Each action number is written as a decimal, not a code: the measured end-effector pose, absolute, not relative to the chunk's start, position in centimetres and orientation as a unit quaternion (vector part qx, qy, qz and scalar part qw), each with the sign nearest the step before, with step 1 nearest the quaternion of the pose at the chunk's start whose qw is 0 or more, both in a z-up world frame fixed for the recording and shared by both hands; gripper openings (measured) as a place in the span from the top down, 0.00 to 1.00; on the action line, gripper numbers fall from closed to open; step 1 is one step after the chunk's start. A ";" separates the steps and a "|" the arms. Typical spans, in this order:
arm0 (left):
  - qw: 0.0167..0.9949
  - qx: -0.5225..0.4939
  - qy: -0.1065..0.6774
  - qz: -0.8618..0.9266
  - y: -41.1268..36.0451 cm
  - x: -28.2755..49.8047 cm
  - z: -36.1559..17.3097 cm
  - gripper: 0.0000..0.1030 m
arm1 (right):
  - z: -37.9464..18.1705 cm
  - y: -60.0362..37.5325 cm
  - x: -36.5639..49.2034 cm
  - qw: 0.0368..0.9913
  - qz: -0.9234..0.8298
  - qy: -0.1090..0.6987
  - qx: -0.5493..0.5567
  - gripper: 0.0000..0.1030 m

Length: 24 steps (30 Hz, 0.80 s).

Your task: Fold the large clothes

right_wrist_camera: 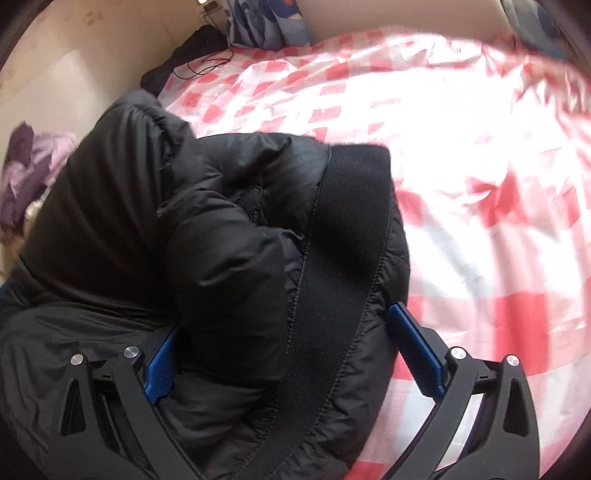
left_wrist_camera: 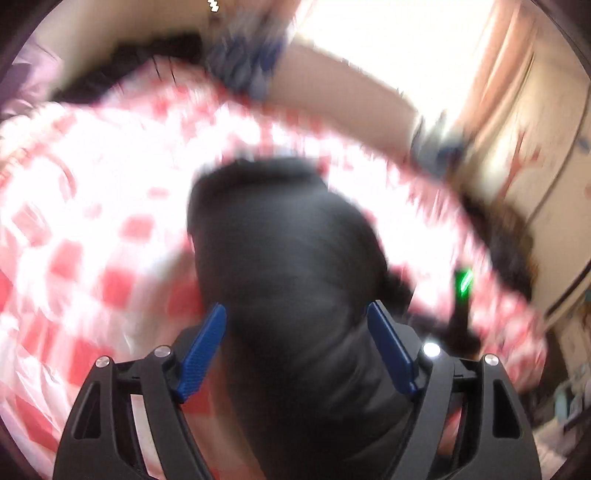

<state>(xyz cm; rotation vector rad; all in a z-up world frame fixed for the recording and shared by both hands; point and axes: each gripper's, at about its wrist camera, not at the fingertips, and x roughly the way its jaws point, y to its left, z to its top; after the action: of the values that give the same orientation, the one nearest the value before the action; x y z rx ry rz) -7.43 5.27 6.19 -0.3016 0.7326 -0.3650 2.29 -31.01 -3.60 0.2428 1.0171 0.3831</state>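
A black puffy jacket [left_wrist_camera: 288, 258] is bunched into a thick bundle over the red-and-white checked bed cover [left_wrist_camera: 92, 192]. My left gripper [left_wrist_camera: 297, 308] has the bundle filling the gap between its blue pads [left_wrist_camera: 205, 347], which stand wide and touch the fabric on both sides. In the right wrist view the same jacket [right_wrist_camera: 207, 229] shows its ribbed black hem band [right_wrist_camera: 351, 206]. My right gripper [right_wrist_camera: 284, 319] is closed on that end, its left pad half buried in the padding. The left wrist view is badly blurred.
The checked bed cover [right_wrist_camera: 461, 147] spreads to the right and back. A blue patterned pillow [right_wrist_camera: 258, 22] leans at the headboard, with dark clothing [right_wrist_camera: 173, 66] and a thin cable [right_wrist_camera: 207, 64] beside it. Purple cloth [right_wrist_camera: 33, 162] lies off the bed's left side.
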 end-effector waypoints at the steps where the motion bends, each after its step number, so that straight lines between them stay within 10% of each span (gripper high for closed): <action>1: 0.910 -0.142 0.349 -0.175 5.4 -7.3 6.7 0.26 | -3.6 -31.2 2.5 0.845 0.184 0.487 0.121 0.07; 11: 0.885 0.012 0.404 -0.231 -5.9 -2.0 1.5 0.20 | 6.3 -34.2 1.4 0.887 0.156 0.400 0.168 0.07; 19: 0.884 -0.008 0.388 -0.260 -4.7 -1.6 0.8 0.16 | -6.5 -33.3 9.1 0.834 0.133 0.474 0.251 0.06; 24: 0.880 -0.028 0.396 -0.260 -2.5 -2.1 0.9 0.16 | -3.3 -33.0 6.2 0.859 0.131 0.454 0.197 0.06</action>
<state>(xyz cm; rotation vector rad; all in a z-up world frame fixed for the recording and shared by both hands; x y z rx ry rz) -2.13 -2.51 0.92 -0.0583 0.8253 -0.5418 6.24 -33.04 -3.32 0.4126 0.9536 0.2749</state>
